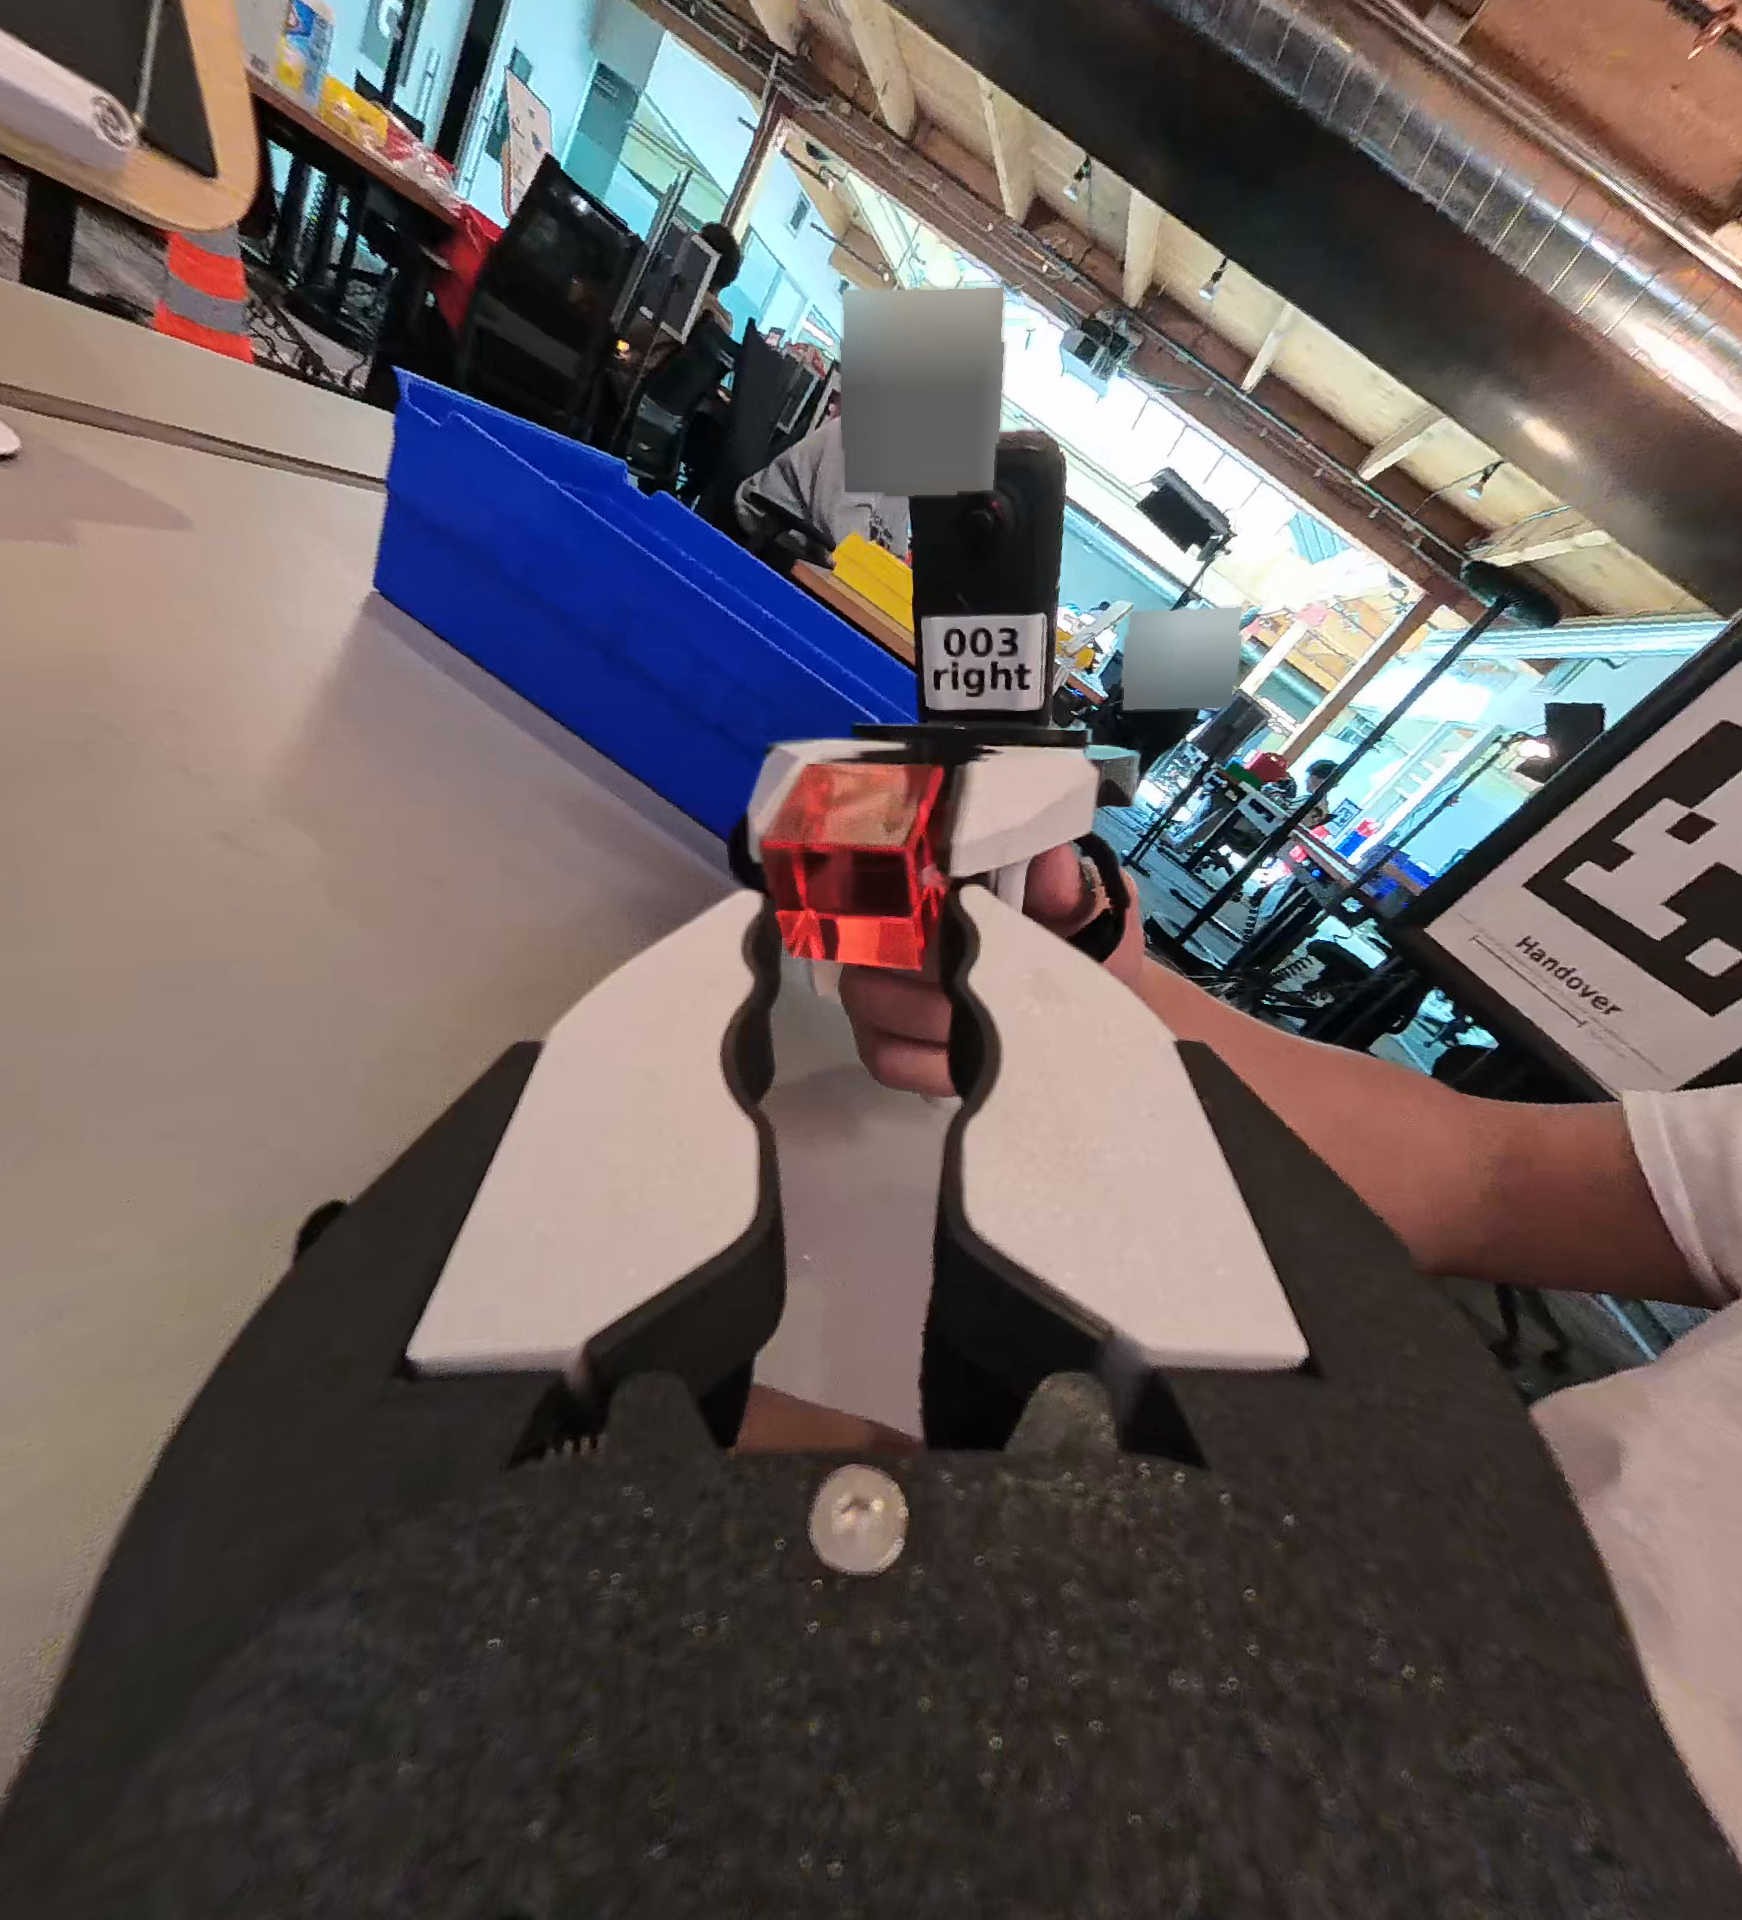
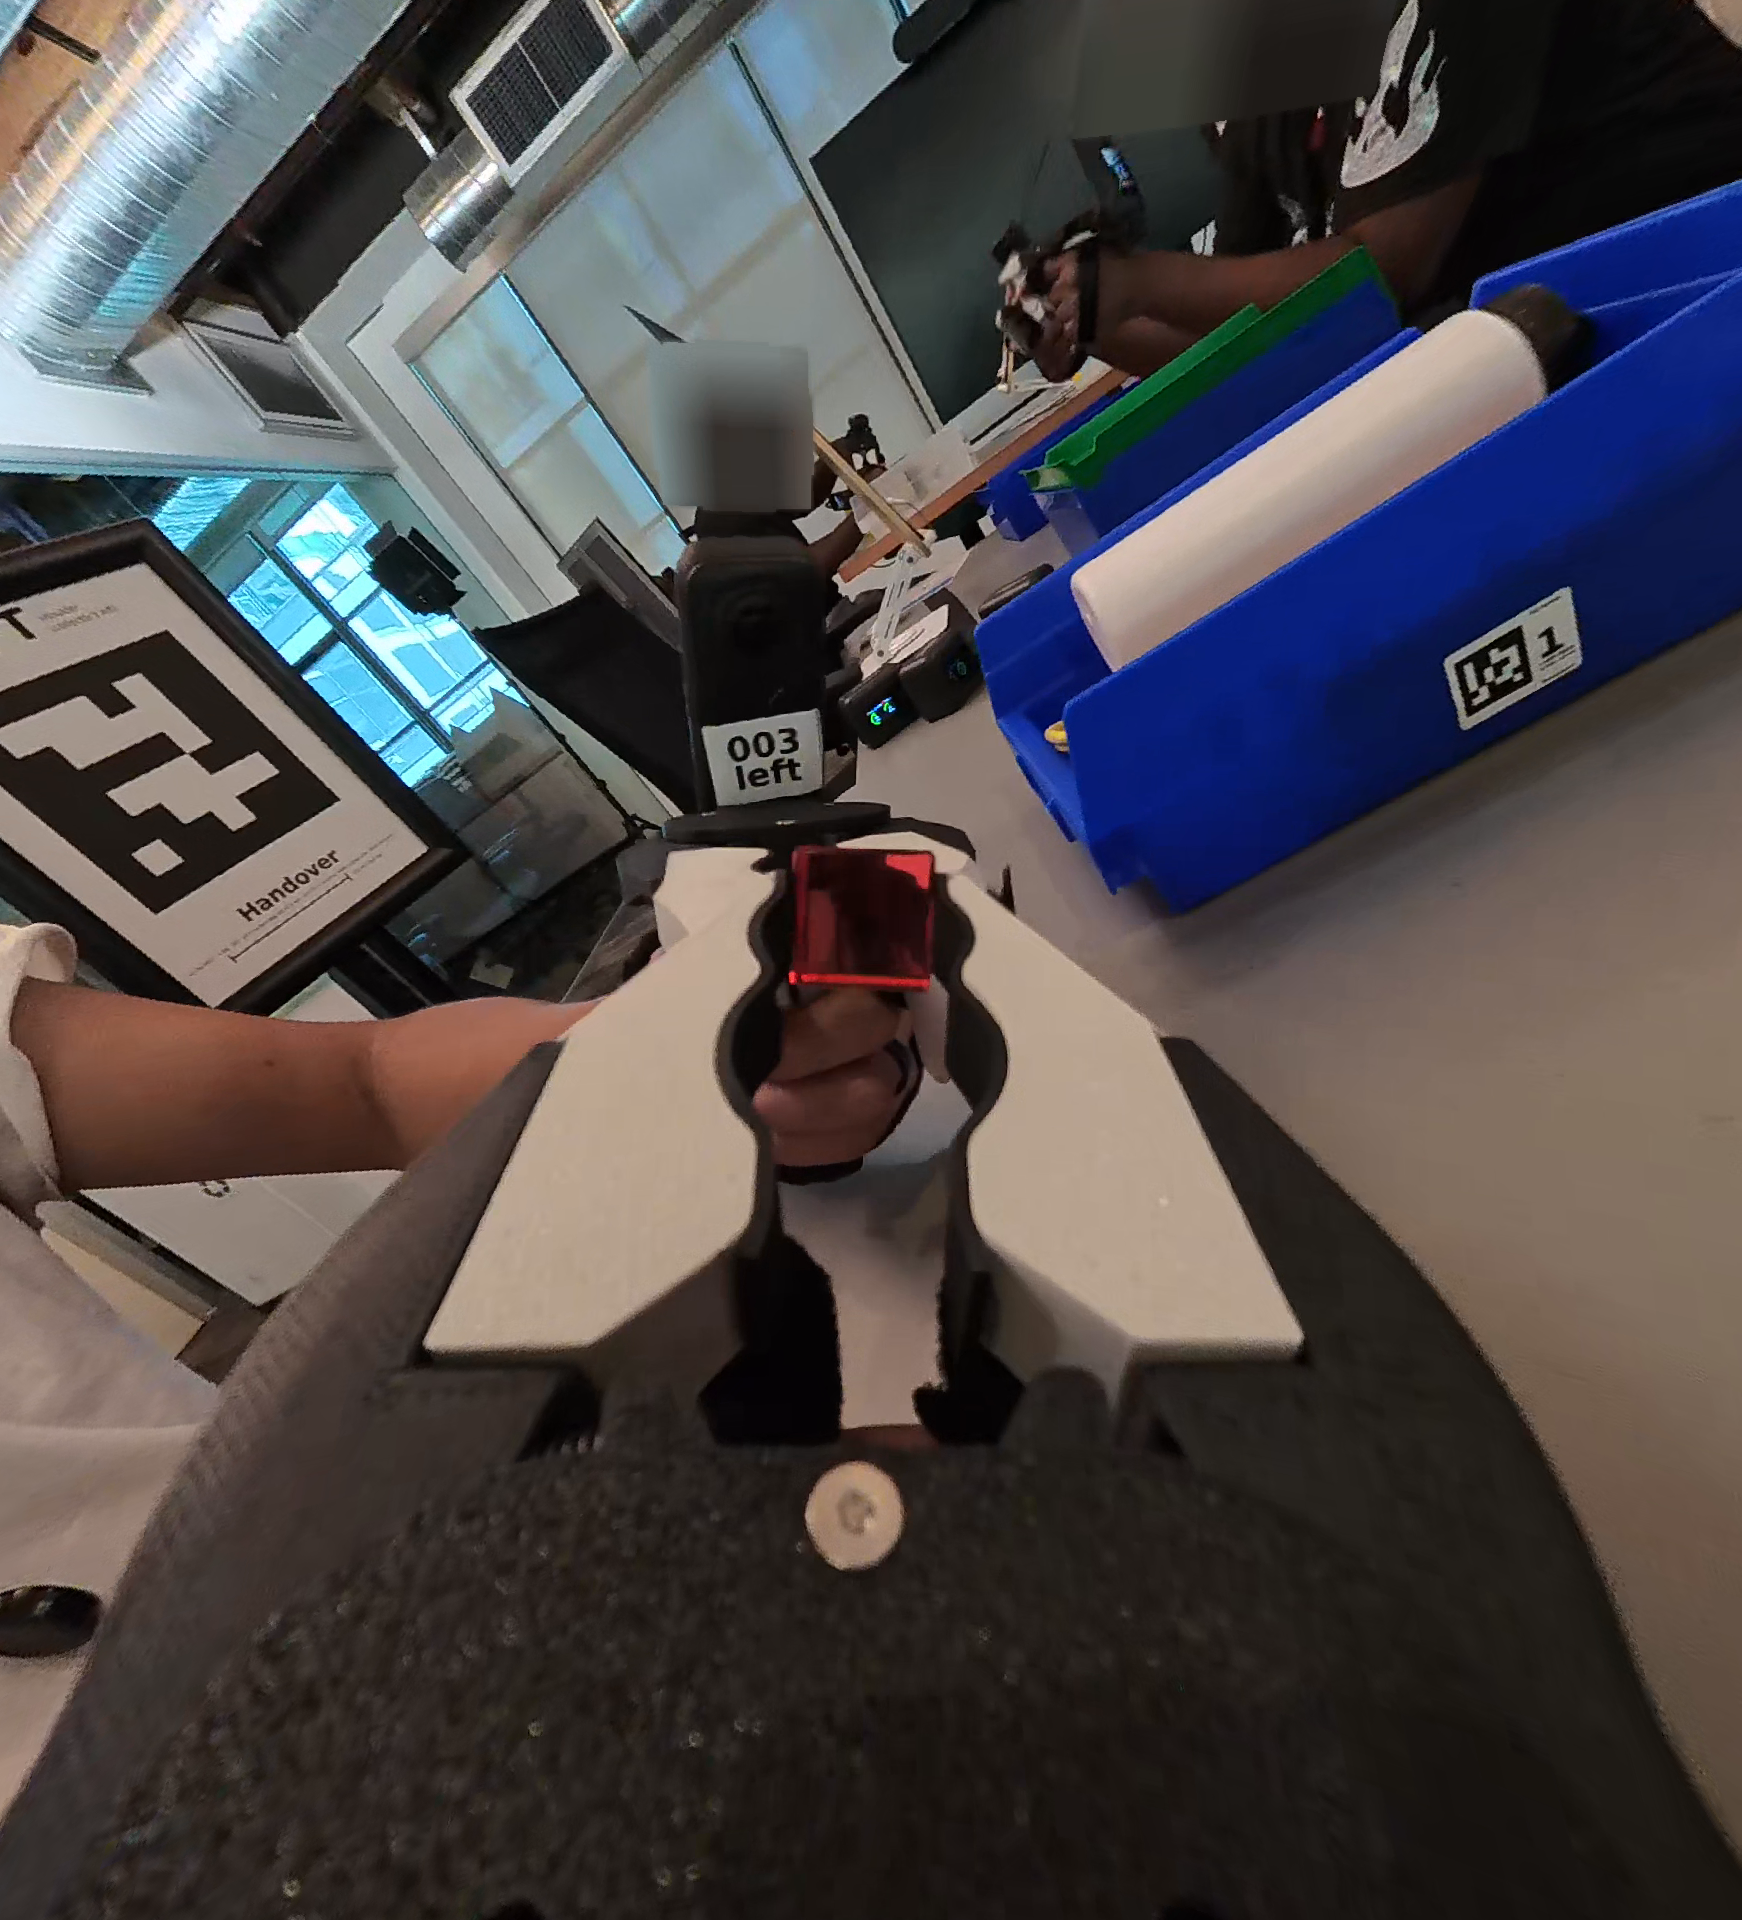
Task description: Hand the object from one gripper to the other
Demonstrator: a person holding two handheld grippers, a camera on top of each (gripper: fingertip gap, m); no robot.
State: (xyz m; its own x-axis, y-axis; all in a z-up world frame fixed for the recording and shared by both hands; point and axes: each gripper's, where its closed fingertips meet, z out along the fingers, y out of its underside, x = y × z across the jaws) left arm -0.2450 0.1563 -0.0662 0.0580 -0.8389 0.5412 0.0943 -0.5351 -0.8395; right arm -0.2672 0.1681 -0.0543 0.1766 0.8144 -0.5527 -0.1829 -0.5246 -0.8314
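Observation:
A clear red cube hangs in the air above the grey table, between both grippers, which meet nose to nose. In the left wrist view my left gripper has its fingertips closed against the cube's lower sides. The right gripper faces it and flanks the cube's upper part. In the right wrist view the cube sits between the closed tips of my right gripper. The left gripper flanks it from the far side. A hand grips each handle below.
A blue bin stands on the table behind the grippers; in the right wrist view it holds a white roll. Framed marker boards stand at the sides. Another person works at the far bins. The grippers are tip to tip, or close to it.

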